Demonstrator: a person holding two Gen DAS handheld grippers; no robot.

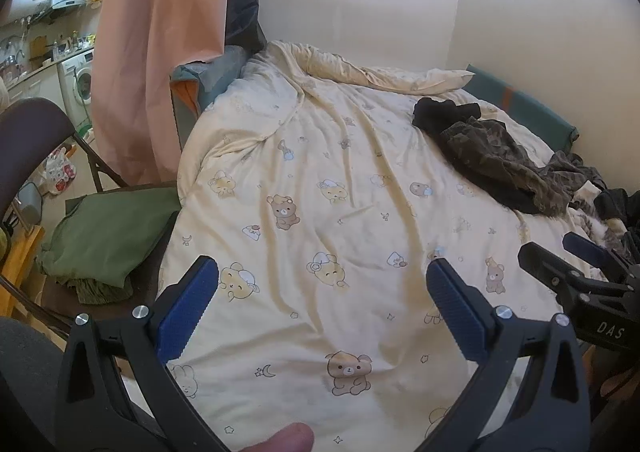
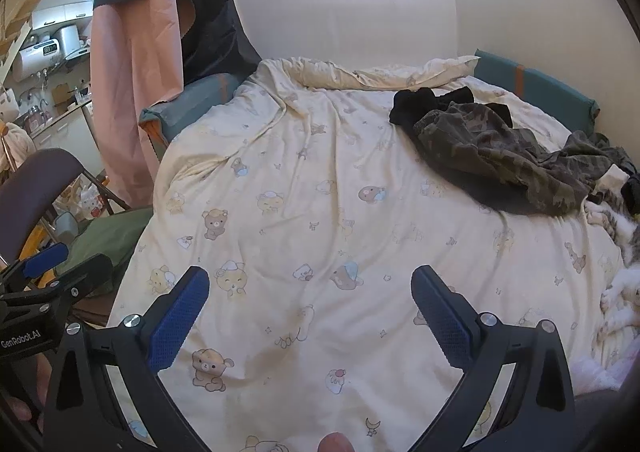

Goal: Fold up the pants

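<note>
In the left wrist view, the left gripper (image 1: 322,280) is held with jaws spread wide and empty over the bear-print duvet (image 1: 320,180); the camouflage pants (image 1: 508,160) lie crumpled at two o'clock, so reaching appears to be the step in hand. In the right wrist view, the right gripper (image 2: 310,290) is likewise spread and empty, the pants (image 2: 504,156) lie at one o'clock beside a black garment (image 2: 416,100), a waistband grasp is probably called for next, and a kitchen is seen at nine o'clock.

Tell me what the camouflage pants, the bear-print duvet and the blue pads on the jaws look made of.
Camouflage pants: soft matte woven cloth, probably cotton; they crumple in limp folds.
Bear-print duvet: smooth, thin printed fabric, creased, with a slight sheen.
Blue pads: likely rubber or plastic, given the knurled grid texture.
</note>
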